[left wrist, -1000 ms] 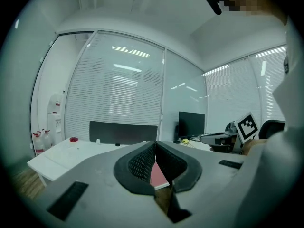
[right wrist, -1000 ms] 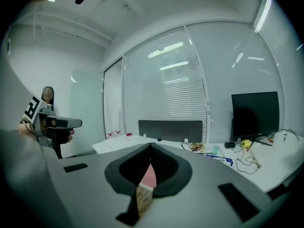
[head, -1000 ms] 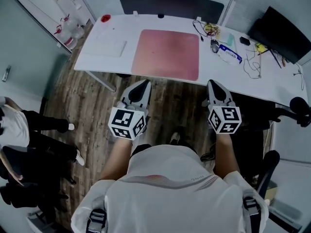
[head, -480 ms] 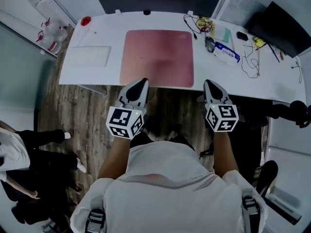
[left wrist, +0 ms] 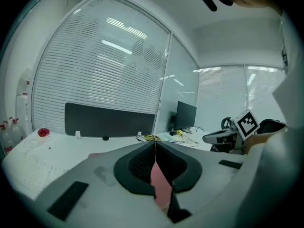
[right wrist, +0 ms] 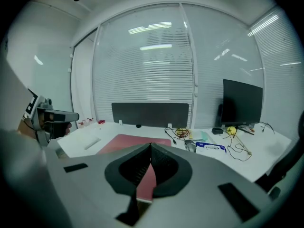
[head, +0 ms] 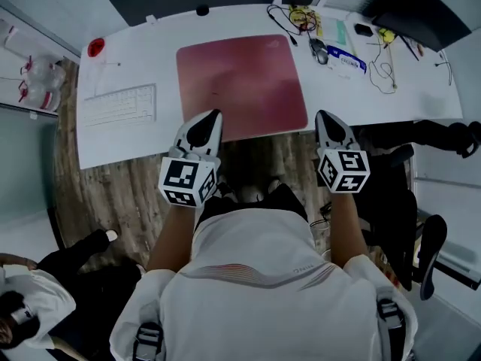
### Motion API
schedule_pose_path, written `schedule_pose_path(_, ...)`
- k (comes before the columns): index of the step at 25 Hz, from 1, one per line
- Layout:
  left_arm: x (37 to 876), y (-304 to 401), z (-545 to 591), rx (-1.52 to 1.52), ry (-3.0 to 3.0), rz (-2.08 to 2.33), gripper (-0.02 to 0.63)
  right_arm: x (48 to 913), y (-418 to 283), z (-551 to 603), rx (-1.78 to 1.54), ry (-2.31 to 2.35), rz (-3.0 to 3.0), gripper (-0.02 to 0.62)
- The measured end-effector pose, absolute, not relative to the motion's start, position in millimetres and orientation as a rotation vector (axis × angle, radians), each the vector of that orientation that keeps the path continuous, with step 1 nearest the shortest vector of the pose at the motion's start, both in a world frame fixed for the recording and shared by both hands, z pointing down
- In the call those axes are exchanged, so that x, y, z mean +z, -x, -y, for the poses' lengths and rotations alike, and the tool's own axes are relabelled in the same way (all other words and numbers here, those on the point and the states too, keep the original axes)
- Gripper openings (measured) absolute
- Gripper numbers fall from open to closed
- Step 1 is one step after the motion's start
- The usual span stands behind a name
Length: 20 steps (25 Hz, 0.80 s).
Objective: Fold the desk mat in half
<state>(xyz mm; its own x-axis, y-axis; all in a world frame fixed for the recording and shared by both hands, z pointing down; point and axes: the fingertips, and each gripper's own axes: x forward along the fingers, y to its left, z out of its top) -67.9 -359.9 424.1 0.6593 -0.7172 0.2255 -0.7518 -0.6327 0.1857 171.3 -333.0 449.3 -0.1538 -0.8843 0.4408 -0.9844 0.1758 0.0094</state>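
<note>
Item count, head view. One white table (head: 120, 138) is carrying one pink desk mat (head: 240, 85), one white keyboard (head: 119, 105), one mouse (head: 321, 51), one small red round object (head: 95, 47), one blue-and-white packet (head: 350, 59) and one tangle of cables (head: 297, 17). One dark monitor (head: 421, 13) is showing at upper right. Two grippers are appearing: the left gripper (head: 213, 116) and the right gripper (head: 325, 116). One bystander (head: 30, 307) is showing at lower left.

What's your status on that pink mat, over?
Left gripper and right gripper shut, empty, by the mat's near edge. Pink desk mat flat, unfolded. Nothing on it; keyboard and mouse lie beside it.
</note>
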Motion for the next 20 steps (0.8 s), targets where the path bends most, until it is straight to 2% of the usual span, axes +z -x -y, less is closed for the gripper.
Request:
schedule_pose_path(8, 442.1, 48.5, 366.9, 0.211, -2.573, 1.134, 0.014, 485.8, -206.9, 344.2, 0.499, -1.766, 1.981, 0.052)
schedule_pose_path(9, 441.9, 45.8, 367.4, 0.212, -2.567, 1.140, 0.014, 495.6, -211.5, 345.6, 0.526, -1.738, 1.967, 0.071)
schedule_pose_path(11, 442.7, 40.3, 367.1, 0.220, -2.555, 1.152, 0.015, 522.1, -219.1, 346.6, 0.599, -1.668, 1.938, 0.153)
schedule_pose_path(12, 444.0, 37.8, 367.0, 0.226, -2.548, 1.161, 0.014, 537.3, -222.4, 346.8, 0.631, -1.633, 1.920, 0.169)
schedule_pose_path(16, 449.3, 28.9, 367.3, 0.258, -2.512, 1.198, 0.014, 599.2, -232.5, 347.6, 0.730, -1.501, 1.835, 0.210)
schedule_pose_path(20, 458.1, 26.0, 364.8, 0.302, -2.471, 1.225, 0.014, 655.7, -236.1, 345.3, 0.831, -1.403, 1.756, 0.217)
